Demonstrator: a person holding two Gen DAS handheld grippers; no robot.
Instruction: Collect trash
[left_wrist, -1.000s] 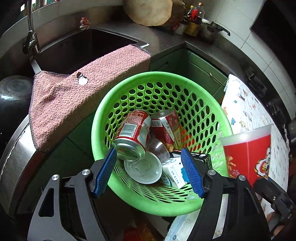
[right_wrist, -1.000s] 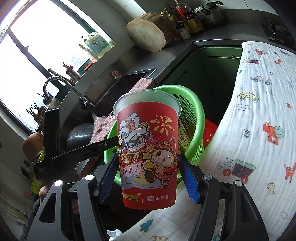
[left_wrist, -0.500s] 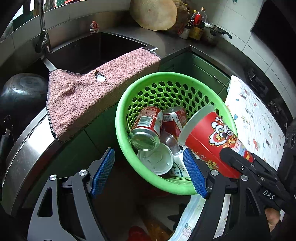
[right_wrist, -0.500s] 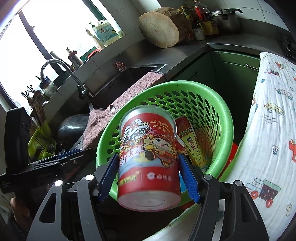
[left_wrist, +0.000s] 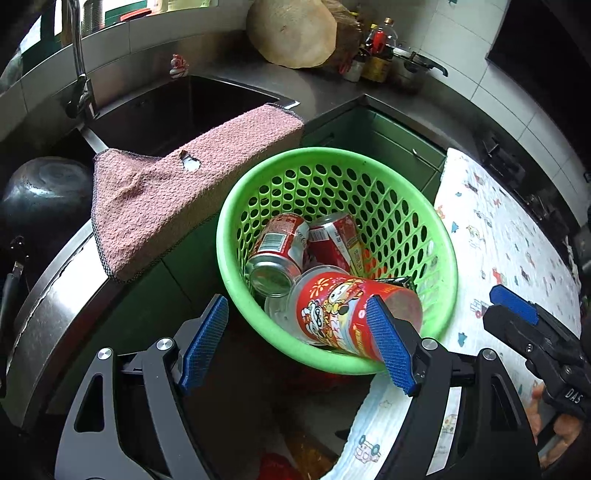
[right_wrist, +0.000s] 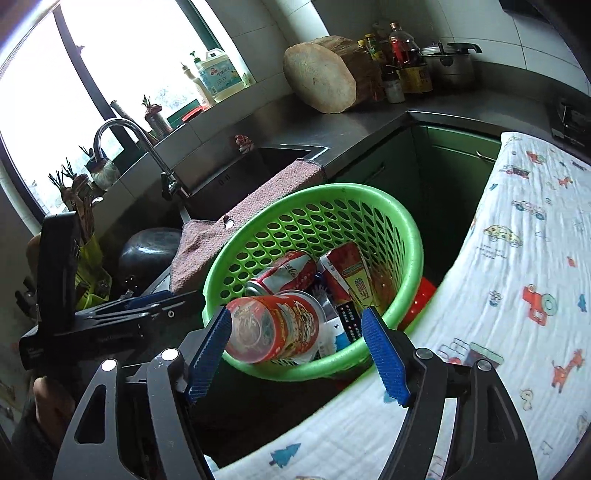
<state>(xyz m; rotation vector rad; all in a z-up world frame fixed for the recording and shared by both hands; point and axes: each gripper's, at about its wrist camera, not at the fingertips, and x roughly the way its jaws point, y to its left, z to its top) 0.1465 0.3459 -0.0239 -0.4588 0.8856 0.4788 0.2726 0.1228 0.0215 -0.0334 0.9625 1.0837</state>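
Cup (right_wrist: 275, 328) in red paper lies on its side inside the green basket (right_wrist: 402, 221), resting against a red can (right_wrist: 288, 275) there. Right gripper (right_wrist: 297, 350) hangs spread wide and empty just outside the basket's rim; left gripper (left_wrist: 295, 343) likewise gapes, holding nothing.

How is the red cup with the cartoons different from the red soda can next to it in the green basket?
The cup is wider than the can. The cup looks like printed paper with cartoon figures; the can is shiny metal with a barcode label. The cup's open mouth faces the right tool's camera, while the can shows its closed silver end to the left one. Both are red and lie on their sides in the basket.
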